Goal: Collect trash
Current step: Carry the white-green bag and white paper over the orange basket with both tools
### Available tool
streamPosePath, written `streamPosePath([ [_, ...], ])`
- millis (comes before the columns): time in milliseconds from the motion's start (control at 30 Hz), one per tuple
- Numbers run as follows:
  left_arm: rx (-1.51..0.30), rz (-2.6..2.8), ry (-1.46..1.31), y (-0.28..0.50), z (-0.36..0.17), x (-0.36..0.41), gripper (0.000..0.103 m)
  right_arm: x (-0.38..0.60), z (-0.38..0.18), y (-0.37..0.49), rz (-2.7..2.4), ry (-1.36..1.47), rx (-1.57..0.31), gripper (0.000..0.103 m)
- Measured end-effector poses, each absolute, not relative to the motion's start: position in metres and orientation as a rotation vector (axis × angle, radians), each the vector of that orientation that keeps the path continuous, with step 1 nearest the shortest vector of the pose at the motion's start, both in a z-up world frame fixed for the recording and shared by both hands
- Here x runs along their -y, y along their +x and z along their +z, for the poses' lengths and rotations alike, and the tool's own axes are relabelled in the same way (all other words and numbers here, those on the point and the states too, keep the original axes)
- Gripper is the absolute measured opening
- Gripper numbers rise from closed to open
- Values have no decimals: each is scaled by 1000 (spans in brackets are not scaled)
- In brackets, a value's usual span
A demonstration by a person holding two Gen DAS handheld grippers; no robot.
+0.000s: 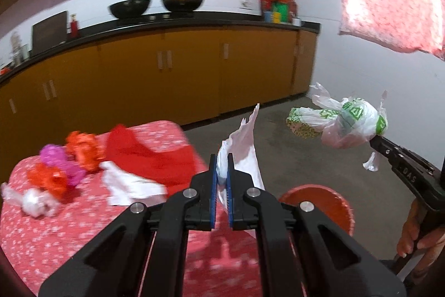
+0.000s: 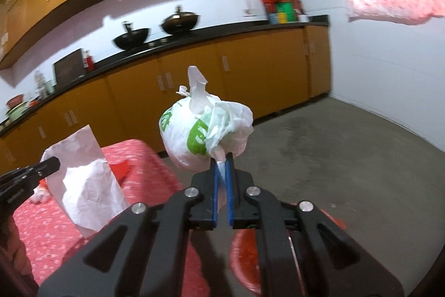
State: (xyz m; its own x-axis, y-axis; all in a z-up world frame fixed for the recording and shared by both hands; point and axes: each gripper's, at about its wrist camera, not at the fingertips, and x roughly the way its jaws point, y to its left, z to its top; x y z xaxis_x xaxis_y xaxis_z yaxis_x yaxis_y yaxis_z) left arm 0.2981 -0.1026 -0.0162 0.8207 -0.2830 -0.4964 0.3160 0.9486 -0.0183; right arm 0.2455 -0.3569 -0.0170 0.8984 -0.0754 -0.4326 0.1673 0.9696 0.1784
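A: The bench (image 1: 83,227) under its red, white-flecked cloth fills seven o'clock of the left wrist view; a red bin (image 1: 317,202) sits on the floor at five o'clock.

B: And the trash?

A: The white-and-green plastic bag (image 2: 205,135) hangs mid-air at centre, the right gripper (image 2: 221,157) clamped on its twisted neck. Its green print is unreadable. The left gripper (image 1: 221,157) pinches a white paper sheet (image 1: 244,152), also held above the bench edge.

B: Anything on the bench?

A: Crumpled orange and purple wrappers (image 1: 66,163) at nine o'clock. The right gripper's side reads "DAS".
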Motion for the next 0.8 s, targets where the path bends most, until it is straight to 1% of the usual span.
streamPosePath([
  [233,-554,-401,83,305,-31,168,6,413,-39,229,-254,236,-460,7],
  [367,-592,-436,101,310,-46,202,6,440,-62,225,-308,248,-502,7],
  [800,-721,-491,217,326,-102,284,6,476,-138,237,-362,273,-660,7],
])
